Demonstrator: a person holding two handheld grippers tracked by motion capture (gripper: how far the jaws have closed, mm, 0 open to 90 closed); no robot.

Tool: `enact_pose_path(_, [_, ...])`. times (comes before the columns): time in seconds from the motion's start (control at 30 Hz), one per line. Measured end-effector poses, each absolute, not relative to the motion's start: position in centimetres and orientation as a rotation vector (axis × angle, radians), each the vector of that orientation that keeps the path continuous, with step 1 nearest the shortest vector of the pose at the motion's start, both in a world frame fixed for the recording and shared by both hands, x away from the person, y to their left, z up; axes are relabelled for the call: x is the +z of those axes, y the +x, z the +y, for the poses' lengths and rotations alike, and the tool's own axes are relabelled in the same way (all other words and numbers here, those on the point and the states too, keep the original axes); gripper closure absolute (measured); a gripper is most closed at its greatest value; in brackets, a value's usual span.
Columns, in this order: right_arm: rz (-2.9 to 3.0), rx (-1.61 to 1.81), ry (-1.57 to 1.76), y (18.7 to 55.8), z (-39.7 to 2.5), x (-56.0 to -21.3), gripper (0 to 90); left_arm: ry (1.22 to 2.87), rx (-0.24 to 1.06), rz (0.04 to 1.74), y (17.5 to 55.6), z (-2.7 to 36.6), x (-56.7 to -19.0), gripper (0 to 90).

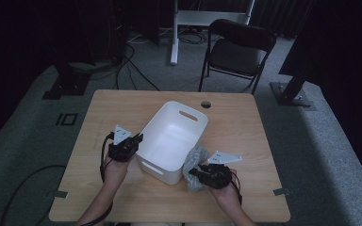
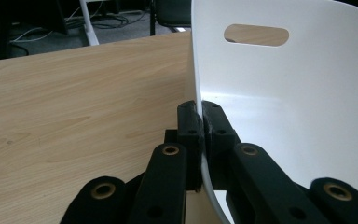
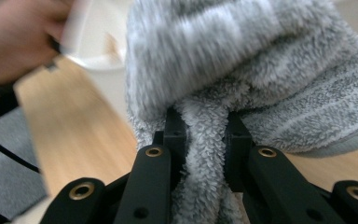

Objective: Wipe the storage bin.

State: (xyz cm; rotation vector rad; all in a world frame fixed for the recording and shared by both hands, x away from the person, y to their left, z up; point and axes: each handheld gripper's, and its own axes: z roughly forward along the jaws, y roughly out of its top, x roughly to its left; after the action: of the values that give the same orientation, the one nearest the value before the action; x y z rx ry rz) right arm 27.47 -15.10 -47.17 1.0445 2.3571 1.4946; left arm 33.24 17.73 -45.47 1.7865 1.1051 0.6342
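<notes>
While white bin (image 1: 172,141) sits mid-desk (image 1: 99,113), left gripper (image 1: 134,141) pinches its near-left wall, jaws pressed on thin rim; left gripper view shows wall (image 2: 279,93) clamped between them. Right gripper (image 1: 199,172) clamps fold of grey fluffy towel (image 1: 195,162), jaws squeezed on bunched cloth (image 3: 242,70). Towel just right of bin's near corner, probably touching desk, though contact hard to tell. Black folding chair (image 1: 238,52) beyond desk.

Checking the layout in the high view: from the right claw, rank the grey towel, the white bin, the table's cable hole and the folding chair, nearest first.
1. Grey towel, clamped in the right claw.
2. White bin, just left.
3. Cable hole, at the table's far edge.
4. Folding chair, on the floor beyond.
</notes>
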Motion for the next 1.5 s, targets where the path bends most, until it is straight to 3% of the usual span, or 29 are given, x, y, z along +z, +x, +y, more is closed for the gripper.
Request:
enact_pose_path(0.2, [2.344,1.523,0.96,25.7,-14.1,-45.7,76.7,1.786,0.629,1.114,33.3,17.7,-45.4,87.5])
enact_pose_path(1.3, [2.534,1.262,1.101,28.9,-12.9,-52.4,76.3,1.787,0.592,1.096,33.3,17.9,-45.5,87.3])
enact_pose_path(1.5, [2.578,1.271,1.092,29.4,-13.3,-52.1,76.3,1.797,0.607,1.09,33.4,17.9,-45.4,87.2])
